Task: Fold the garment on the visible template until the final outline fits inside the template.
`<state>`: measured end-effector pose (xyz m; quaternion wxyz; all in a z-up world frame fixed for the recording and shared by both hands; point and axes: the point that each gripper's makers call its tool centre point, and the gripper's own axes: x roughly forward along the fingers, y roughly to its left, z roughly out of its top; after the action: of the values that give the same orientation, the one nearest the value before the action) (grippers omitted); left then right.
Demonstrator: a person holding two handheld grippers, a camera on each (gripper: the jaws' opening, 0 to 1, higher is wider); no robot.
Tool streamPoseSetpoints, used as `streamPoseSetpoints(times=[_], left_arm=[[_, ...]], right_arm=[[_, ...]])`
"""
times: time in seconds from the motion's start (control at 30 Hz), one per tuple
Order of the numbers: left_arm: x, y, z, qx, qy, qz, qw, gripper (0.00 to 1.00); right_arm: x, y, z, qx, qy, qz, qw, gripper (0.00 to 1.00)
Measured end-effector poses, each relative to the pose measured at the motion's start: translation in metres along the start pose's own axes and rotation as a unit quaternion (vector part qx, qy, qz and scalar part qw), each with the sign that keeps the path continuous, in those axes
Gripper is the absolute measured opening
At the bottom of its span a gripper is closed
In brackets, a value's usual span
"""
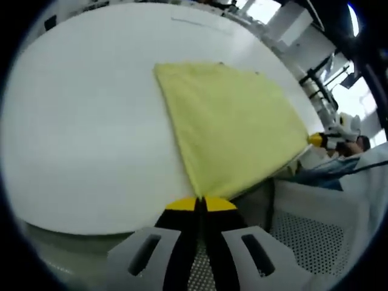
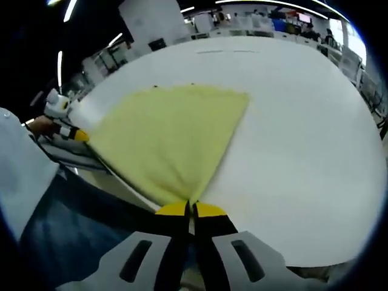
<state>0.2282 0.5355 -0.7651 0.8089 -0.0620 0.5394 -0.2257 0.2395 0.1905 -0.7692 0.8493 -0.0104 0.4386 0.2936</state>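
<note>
Fingers, left: left gripper (image 1: 200, 205) has its yellow-tipped jaws pressed together on a corner of the yellow garment (image 1: 233, 124), cloth pinched right at the tips.
Fingers, right: right gripper (image 2: 190, 209) likewise clamped, jaws nearly touching, on another corner of the garment (image 2: 167, 136), which fans out forward from the tips.
Garment: spread flat and taut beyond both sets of fingers, lying on the white table (image 1: 85, 121), its near edge reaching the table's edge where the grippers hold it.
Other gripper: in the left gripper view the right gripper shows off to the right of the fingers, at the cloth's far corner; in the right gripper view the left one shows off to the left.
Template: no outline can be made out on the table; it may lie under the cloth.
Progress: seemingly early or midway. Cloth looks like a single broad sheet, two corners held, fold yet to be carried over and checked against the template.
</note>
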Motion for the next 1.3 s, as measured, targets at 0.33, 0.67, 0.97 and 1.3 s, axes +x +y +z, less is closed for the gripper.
streamPoseSetpoints(times=[0.33,0.67,0.97,1.3], left_arm=[[-0.010,0.006,-0.010,0.046,0.037,0.029,0.9978,0.10],[-0.016,0.011,-0.013,0.050,0.037,0.039,0.9973,0.12],[-0.030,0.013,-0.007,0.061,0.017,0.052,0.9966,0.26],[-0.053,-0.019,0.036,0.078,-0.067,0.027,0.9943,0.48]], right_arm=[[-0.002,0.000,-0.001,-0.031,0.010,-0.010,0.9994,0.07],[-0.008,-0.008,-0.007,-0.036,0.022,-0.021,0.9989,0.14],[-0.015,-0.005,0.013,-0.056,-0.001,-0.027,0.9981,0.24],[-0.024,0.010,0.056,-0.089,-0.046,-0.026,0.9946,0.56]])
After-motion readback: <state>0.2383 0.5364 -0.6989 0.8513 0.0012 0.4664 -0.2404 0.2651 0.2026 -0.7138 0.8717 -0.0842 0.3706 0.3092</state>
